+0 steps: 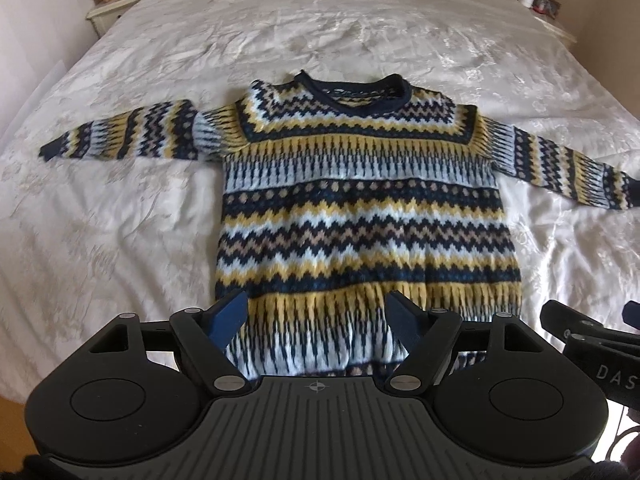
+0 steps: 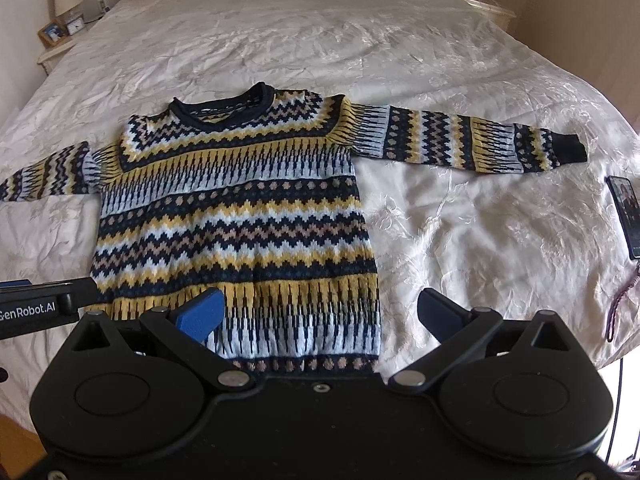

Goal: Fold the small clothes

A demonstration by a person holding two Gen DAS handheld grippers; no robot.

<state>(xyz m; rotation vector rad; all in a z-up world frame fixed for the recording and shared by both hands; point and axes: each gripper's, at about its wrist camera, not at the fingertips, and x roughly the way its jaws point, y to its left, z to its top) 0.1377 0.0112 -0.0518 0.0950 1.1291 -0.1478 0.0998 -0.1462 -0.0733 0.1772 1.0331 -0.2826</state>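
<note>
Left wrist view: the sweater (image 1: 360, 208) lies flat on the bed (image 1: 120, 220), neck away, hem nearest; the left gripper (image 1: 318, 318) hovers over the hem's left half, fingers (image 1: 230, 320) spread and empty.

Right wrist view: the right gripper (image 2: 320, 316) straddles the hem's right corner, fingers (image 2: 200, 314) apart, nothing held.

We list: sweater (image 1: 360, 208), coarse patterned knit wool; bedspread (image 1: 340, 32), crinkled cloth with a satin sheen; left gripper (image 1: 318, 320), matt black plastic.
</note>
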